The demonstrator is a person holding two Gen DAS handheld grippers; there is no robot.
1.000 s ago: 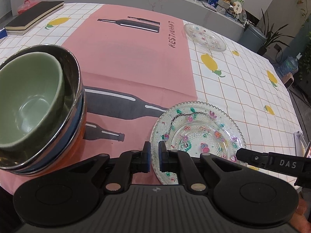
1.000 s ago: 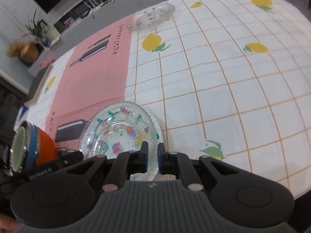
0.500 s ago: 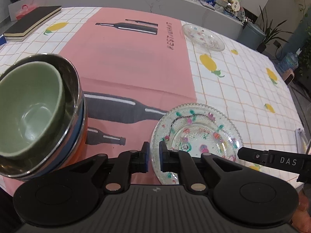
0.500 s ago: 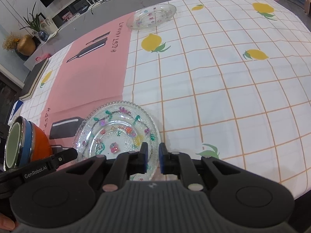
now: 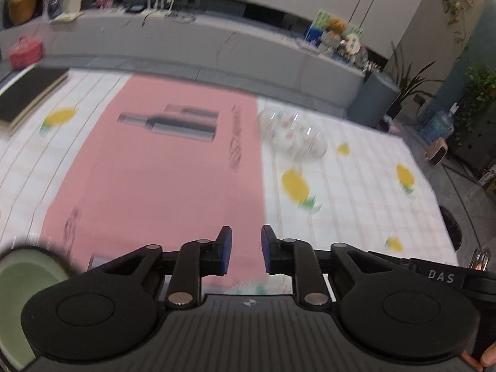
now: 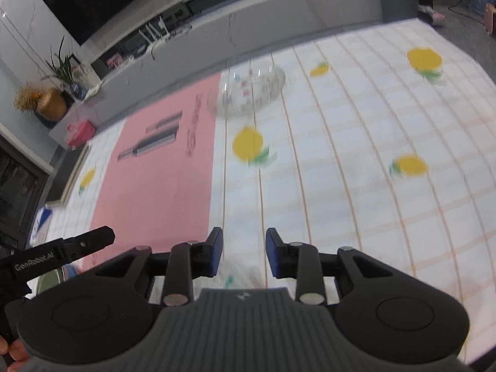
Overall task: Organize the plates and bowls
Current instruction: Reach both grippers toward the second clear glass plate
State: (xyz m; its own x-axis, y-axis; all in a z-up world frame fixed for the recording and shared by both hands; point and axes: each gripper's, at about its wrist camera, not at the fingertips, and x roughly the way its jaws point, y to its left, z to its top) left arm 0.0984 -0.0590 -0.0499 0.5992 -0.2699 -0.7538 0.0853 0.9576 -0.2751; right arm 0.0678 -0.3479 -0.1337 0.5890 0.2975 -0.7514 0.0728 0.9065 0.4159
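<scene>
The left gripper has its blue-padded jaws parted with nothing between them; they have just been opening. Below and behind its fingers, a sliver of a patterned glass plate shows at the edge of the gripper body (blurred, mostly hidden). At the lower left corner sits the green bowl, only part of its rim and inside visible. The right gripper likewise has its jaws apart and empty, having just been opening, and the same near plate peeks out under its fingers. The tip of the left gripper reaches into the right wrist view at the left.

Both grippers are above a table covered by a white checked tablecloth with lemons, with a pink placemat printed with dark bottles on it. Far across the table, at the mat's far right corner, rests a second glass plate, smeared by motion. A dark book lies at the far left edge.
</scene>
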